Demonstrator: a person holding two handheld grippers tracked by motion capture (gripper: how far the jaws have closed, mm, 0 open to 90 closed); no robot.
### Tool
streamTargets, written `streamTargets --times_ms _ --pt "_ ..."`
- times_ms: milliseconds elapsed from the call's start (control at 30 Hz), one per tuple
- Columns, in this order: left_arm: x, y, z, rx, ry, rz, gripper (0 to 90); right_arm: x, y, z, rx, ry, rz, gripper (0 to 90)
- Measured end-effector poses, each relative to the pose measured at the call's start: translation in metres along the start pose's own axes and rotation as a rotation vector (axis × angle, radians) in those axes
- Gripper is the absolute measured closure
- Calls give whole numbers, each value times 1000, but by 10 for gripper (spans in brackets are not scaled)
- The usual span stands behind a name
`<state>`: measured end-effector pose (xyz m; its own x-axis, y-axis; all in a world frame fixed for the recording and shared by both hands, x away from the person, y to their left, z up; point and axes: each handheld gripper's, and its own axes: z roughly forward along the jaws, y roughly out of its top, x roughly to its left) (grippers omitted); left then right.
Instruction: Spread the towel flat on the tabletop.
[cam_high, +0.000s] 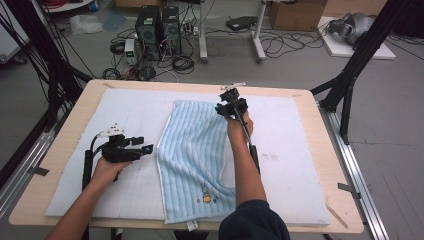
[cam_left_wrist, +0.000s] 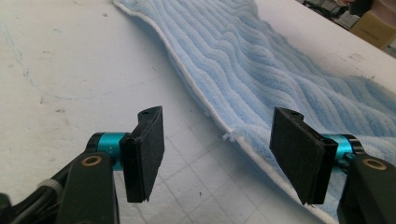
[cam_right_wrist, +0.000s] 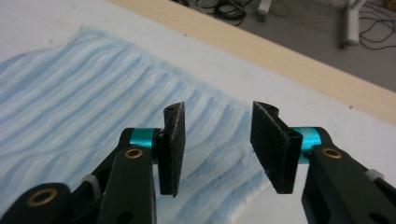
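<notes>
**Striped towel lay flat, both grippers empty**

The light blue striped terry towel (cam_high: 197, 160) lay spread in the middle of the white foam mat (cam_high: 300, 165), and its near end reached the front edge of the mat. The right gripper (cam_high: 231, 106) was above the far right corner of the towel, its 2 jaws apart with nothing between them. The left gripper (cam_high: 134, 149) was just beside the left edge of the towel, its jaws wide apart and empty.

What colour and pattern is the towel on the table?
The towel is light blue with wavy ribbed stripes and a white edge; the left gripper view shows it best.
</notes>
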<state>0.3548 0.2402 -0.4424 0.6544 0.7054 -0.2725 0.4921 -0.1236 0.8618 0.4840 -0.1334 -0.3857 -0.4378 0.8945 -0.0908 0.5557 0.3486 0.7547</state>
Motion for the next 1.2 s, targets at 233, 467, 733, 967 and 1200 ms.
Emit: streamTargets --times_ms 233,467,733,967,1200 --pt "0 0 0 -3 2 -1 360 7 -39 -5 98 90 -15 515" --pt "-2 0 1 -1 4 1 366 10 -51 11 174 115 -24 796" --pt "-2 -1 2 20 6 2 370 -5 -40 22 135 -105 -32 859" --pt "-5 -1 6 32 -9 17 375 -20 -43 16 92 -105 88 627" --pt "-9 0 12 39 -9 19 400 -13 -54 -20 11 25 62 549"
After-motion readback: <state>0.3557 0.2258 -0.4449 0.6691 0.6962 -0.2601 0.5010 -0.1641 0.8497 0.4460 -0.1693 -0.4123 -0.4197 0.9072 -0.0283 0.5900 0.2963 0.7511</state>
